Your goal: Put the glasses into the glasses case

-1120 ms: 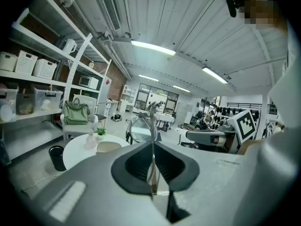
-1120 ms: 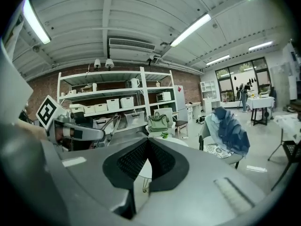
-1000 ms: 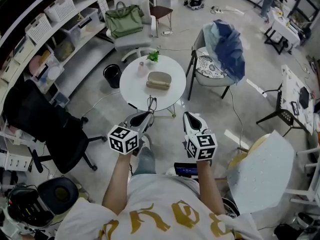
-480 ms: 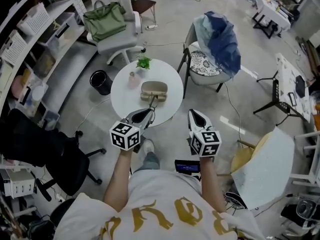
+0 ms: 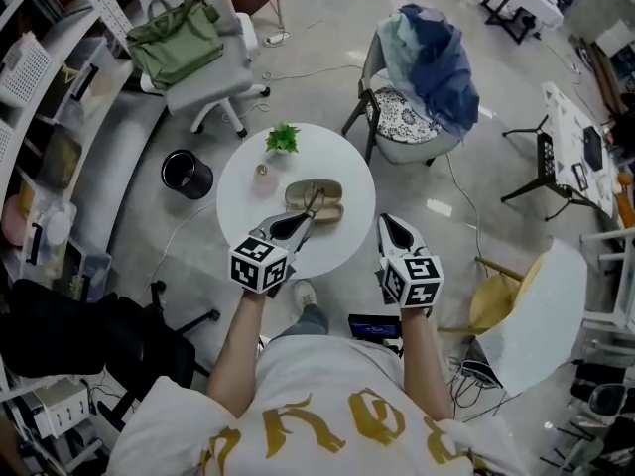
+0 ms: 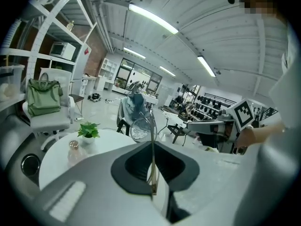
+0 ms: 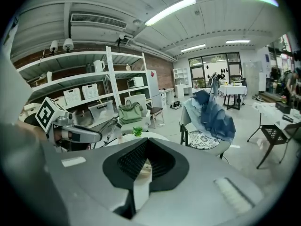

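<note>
– Tan glasses case (image 5: 315,199) on the white round table (image 5: 248,206): is anything in it yet?

– Not that I can see. It sits about mid-table, a shade toward the right edge, and it looks closed, though I can't be sure from above. By my reading the task is partway along: the glasses (image 6: 140,129) are picked up but not yet stowed.

– Who has them?

– The left gripper (image 5: 303,218). Its jaws are clamped on one thin temple arm, and the lenses stick out beyond the tips. It is above the near edge of the table, and the frame reaches toward the near side of the case. Whether frame and case touch, I cannot tell.

– And the other one?

– The right gripper (image 5: 385,218) is pinched together with nothing between its jaws. It is at the near-right edge of the table, apart from the case.

– So what's left?

– Probably opening the case if it is closed, laying the glasses inside and closing it.
</note>
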### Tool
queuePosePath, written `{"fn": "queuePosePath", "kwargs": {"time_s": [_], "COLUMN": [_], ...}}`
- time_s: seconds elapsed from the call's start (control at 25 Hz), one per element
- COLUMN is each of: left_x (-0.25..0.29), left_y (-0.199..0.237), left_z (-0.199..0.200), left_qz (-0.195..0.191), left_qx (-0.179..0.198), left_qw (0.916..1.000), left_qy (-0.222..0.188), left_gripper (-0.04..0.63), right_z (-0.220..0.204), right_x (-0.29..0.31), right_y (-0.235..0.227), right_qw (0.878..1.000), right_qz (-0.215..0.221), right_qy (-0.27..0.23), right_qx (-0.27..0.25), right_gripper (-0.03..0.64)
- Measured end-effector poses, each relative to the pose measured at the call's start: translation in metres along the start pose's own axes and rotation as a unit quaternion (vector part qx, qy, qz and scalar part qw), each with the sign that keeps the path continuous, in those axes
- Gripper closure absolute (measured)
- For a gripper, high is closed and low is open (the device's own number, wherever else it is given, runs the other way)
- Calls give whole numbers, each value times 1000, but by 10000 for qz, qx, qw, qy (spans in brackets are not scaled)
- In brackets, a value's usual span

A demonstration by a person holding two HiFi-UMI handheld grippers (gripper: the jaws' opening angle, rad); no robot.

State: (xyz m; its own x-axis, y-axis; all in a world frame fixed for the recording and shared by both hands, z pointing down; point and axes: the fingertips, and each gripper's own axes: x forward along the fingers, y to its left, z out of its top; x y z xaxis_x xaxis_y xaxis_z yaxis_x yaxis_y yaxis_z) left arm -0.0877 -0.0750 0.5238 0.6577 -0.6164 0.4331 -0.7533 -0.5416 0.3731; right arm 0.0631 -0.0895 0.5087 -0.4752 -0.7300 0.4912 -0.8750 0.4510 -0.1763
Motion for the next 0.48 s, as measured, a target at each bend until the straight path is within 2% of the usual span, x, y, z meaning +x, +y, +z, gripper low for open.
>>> {"fn": "queuePosePath", "kwargs": {"time_s": [0.24, 0.48], "left_x": [16, 28], "left_y": [23, 22], "left_z": [-2, -3], "left_qz": [-316, -491], "left_qx": [154, 197], "left_qw": [9991, 9979], "left_qy": [220, 362], "left_gripper": [581, 581], "right_z": [5, 9], "right_x": [19, 18], "right_y": [9, 11], "right_qw": [9999, 9999], "right_qz": [-154, -153], "right_qy": [-9, -41], "right_qx": [17, 2], "right_gripper": [592, 592]}}
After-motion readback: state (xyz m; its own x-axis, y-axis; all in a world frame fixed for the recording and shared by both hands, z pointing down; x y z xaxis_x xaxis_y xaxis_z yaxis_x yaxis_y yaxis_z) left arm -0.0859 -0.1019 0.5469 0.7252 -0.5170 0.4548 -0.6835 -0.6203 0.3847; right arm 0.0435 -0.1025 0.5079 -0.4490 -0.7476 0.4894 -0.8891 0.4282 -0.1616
